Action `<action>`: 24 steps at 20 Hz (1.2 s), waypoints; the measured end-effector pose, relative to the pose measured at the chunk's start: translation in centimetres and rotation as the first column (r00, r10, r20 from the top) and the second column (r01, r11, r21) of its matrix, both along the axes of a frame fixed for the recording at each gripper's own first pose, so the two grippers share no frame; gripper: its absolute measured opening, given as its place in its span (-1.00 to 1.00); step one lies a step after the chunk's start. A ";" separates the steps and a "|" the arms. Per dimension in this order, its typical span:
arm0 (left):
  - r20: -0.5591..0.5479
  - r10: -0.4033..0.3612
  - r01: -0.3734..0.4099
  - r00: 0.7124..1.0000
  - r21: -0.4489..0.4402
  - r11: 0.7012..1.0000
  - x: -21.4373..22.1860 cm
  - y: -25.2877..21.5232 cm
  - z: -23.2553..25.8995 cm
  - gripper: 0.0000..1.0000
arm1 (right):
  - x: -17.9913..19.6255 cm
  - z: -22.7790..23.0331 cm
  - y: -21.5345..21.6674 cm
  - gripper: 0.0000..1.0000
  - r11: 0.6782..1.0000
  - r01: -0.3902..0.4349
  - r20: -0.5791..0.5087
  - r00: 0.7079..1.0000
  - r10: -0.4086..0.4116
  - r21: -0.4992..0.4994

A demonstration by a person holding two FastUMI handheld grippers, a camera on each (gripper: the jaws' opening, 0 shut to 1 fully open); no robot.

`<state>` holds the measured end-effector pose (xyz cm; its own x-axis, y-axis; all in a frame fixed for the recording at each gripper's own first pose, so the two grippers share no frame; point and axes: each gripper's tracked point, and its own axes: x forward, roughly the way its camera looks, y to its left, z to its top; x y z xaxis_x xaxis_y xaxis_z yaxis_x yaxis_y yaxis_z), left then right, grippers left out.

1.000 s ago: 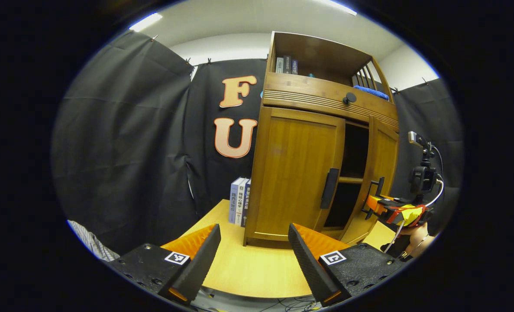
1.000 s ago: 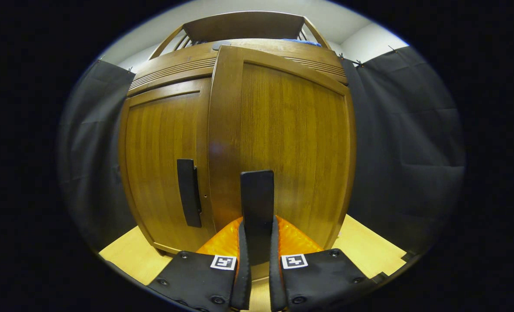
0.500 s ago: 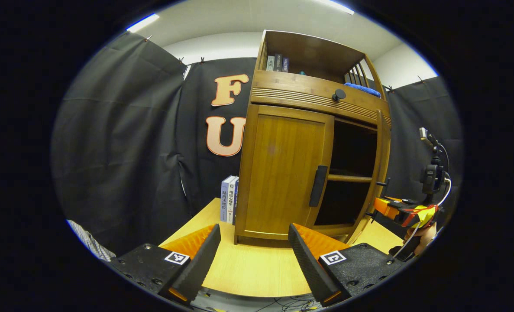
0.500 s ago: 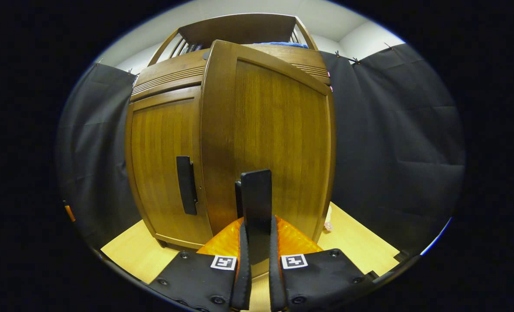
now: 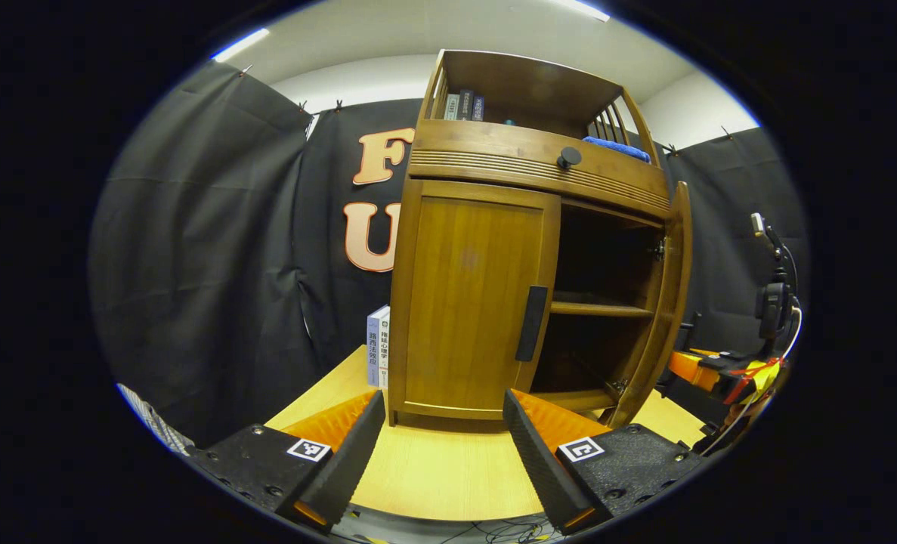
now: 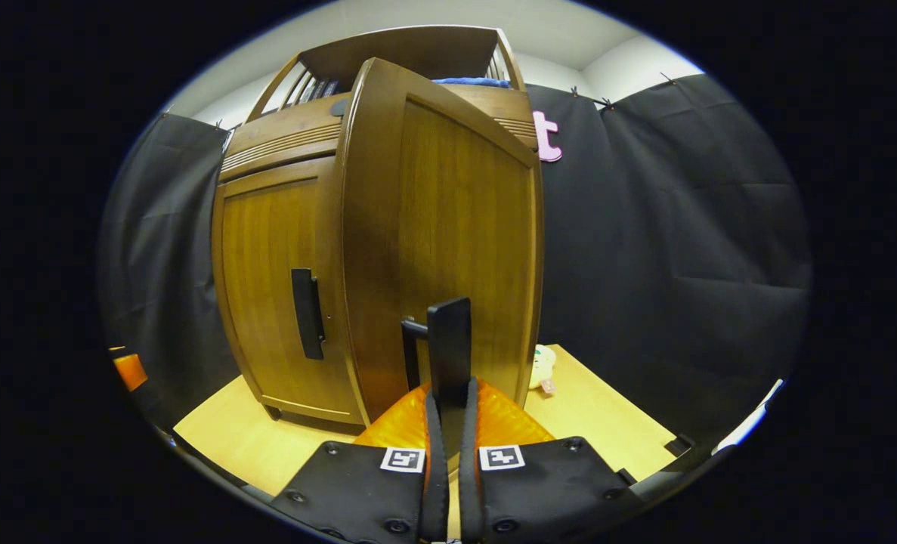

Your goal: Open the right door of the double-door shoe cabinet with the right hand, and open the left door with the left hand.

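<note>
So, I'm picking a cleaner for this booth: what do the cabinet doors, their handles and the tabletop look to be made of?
Right door and left door: wood or wood veneer, judging by the vertical grain, with a warm brown varnish that gives a soft sheen. Door handles: matte black bars, metal or plastic, can't tell. Tabletop: pale, smooth, faintly grained, likely laminate.

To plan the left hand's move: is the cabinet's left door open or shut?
Shut. The left door sits flush in its frame, while the right door stands swung out.

The shoe cabinet (image 5: pixel 486 249) stands on my desk (image 5: pixel 448 476), books (image 5: pixel 378 347) left of it, a shelf (image 5: pixel 595 308) inside.
</note>
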<state>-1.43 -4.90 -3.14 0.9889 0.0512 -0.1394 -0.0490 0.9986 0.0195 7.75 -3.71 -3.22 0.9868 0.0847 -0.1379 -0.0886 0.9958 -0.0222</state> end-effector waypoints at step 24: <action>0.052 -0.117 0.116 0.992 0.027 0.993 10.6 -13.0 -0.7 0.83 | -2.2 0.4 -9.8 -0.77 0.998 -0.050 0.011 0.999 0.050 0.032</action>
